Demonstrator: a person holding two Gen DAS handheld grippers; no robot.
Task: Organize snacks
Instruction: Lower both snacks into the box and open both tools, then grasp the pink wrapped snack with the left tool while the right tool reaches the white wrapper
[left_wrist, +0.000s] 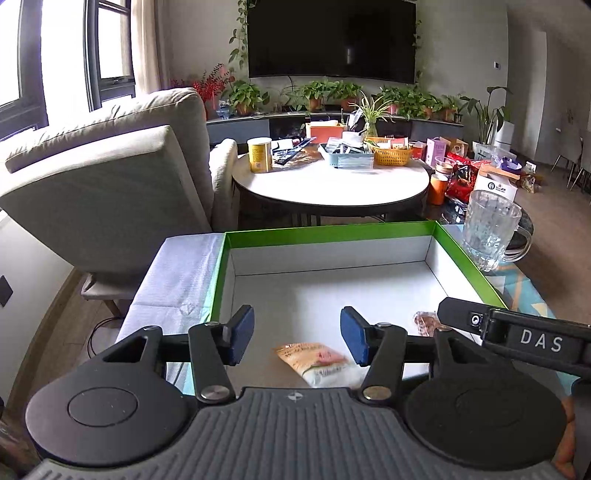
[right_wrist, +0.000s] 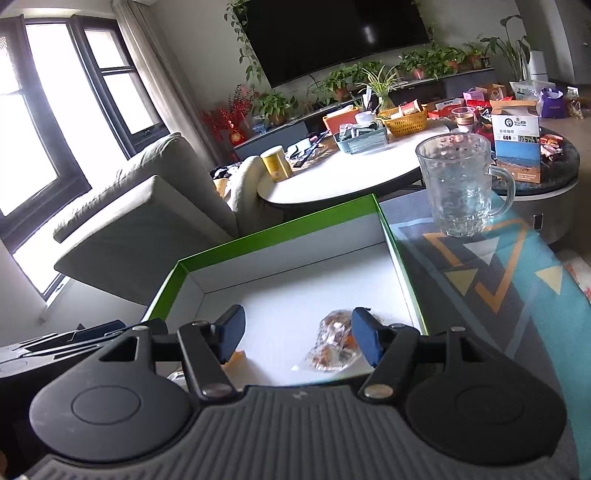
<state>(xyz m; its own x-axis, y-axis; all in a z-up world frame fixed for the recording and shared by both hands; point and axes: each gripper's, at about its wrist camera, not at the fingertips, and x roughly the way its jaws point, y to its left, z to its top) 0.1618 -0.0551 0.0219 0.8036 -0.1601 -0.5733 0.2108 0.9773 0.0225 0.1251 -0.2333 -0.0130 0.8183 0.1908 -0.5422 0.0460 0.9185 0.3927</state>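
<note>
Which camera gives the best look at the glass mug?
The right wrist view: the glass mug stands whole and large on the patterned cloth, handle clearly visible. In the left wrist view the glass mug sits smaller near the right side, behind the green box's corner.

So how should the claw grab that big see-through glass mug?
Probably from above, one finger inside and one outside the open rim of the clear ribbed glass mug. It stands upright on the patterned table mat, looks wide-bodied, and its handle faces right.
</note>
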